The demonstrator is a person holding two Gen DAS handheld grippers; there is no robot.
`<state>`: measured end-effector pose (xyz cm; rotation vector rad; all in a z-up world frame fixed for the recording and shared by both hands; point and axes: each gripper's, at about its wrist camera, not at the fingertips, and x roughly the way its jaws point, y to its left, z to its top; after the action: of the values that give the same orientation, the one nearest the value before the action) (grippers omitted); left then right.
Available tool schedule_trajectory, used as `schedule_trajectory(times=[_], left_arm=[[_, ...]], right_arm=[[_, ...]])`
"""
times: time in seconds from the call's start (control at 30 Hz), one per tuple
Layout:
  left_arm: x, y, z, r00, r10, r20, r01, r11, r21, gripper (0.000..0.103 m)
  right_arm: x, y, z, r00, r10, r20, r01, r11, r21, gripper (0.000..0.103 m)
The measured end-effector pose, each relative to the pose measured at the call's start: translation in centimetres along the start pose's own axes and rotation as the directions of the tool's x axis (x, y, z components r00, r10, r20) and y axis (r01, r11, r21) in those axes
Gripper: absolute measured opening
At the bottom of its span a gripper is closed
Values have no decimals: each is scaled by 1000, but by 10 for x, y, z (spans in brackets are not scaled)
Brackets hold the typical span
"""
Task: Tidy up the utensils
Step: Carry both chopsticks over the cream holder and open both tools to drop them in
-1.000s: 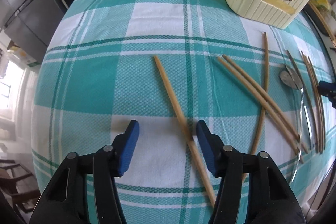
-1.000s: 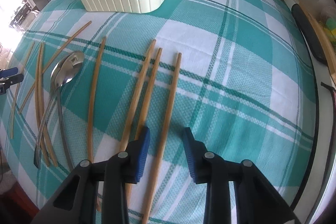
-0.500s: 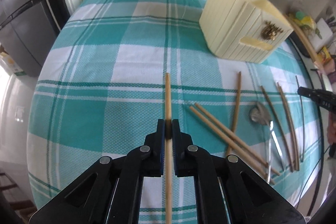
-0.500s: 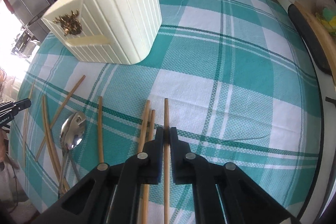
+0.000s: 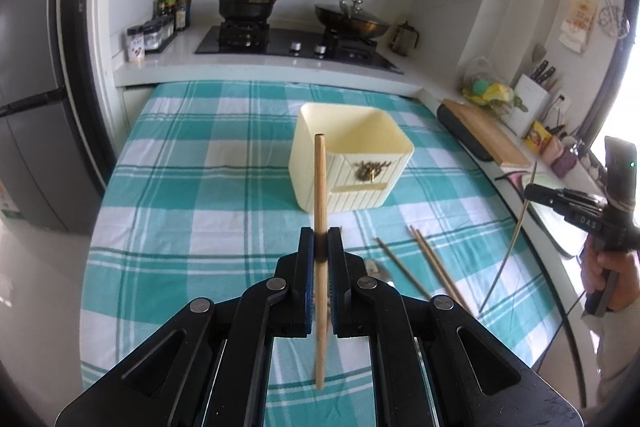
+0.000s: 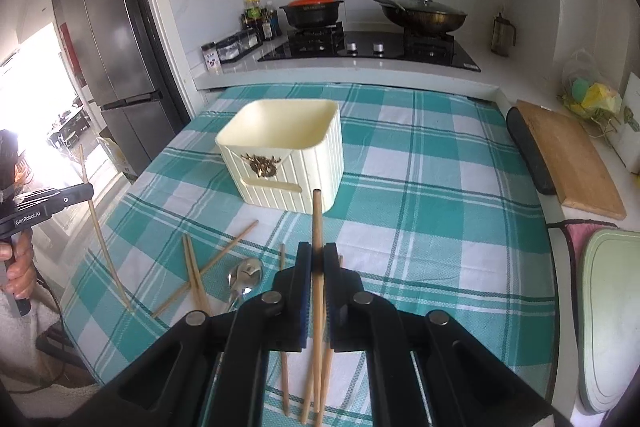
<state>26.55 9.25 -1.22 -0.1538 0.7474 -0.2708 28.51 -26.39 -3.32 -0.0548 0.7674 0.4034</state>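
One wooden chopstick point(image 5: 320, 187) is pinched tight in the left hand-held gripper point(image 5: 321, 247) and stands almost straight up in the air, in front of the cream box point(image 5: 352, 163). A second chopstick point(image 6: 317, 223) is pinched the same way in the right hand-held gripper point(image 6: 317, 259), also in front of the cream box point(image 6: 288, 155). More loose chopsticks point(image 6: 192, 271) and a shiny spoon point(image 6: 245, 275) lie on the checked cloth point(image 6: 440, 227) of the bench, nearer than the box. The box is open on top.
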Motion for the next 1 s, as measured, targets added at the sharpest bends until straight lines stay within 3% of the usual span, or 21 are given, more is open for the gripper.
schedule_trajectory(times=[0.13, 0.27, 0.43, 0.57, 0.63, 0.77, 0.87, 1.0], left_arm=[[-13, -5, 39, 995, -14, 101, 14, 1000, 0, 5], [-6, -10, 93, 975, 8, 221, -6, 1000, -7, 5], [30, -19, 151, 941, 50, 334, -41, 999, -34, 5], [72, -19, 173, 920, 95, 381, -67, 994, -85, 5], [100, -16, 175, 935, 103, 341, -76, 993, -93, 4], [161, -17, 161, 984, 89, 156, -82, 995, -51, 4], [194, -20, 144, 993, 107, 56, -108, 994, 3, 5], [217, -18, 130, 995, 100, -19, -100, 995, -1, 5]], right_arm=[[-19, 9, 33, 992, 0, 124, 2, 1000, -13, 6], [-15, 13, 85, 973, 1, 230, 0, 1000, -5, 6], [7, 23, 151, 939, 0, 345, 7, 1000, -18, 6], [35, 31, 176, 908, -5, 418, 21, 999, -35, 6], [56, 33, 180, 908, -8, 419, 34, 998, -57, 6], [117, 21, 177, 970, 15, 242, -11, 1000, -19, 6], [156, 9, 167, 992, 34, 118, -35, 999, 11, 6], [187, 0, 156, 998, 57, 35, -58, 997, 43, 7]])
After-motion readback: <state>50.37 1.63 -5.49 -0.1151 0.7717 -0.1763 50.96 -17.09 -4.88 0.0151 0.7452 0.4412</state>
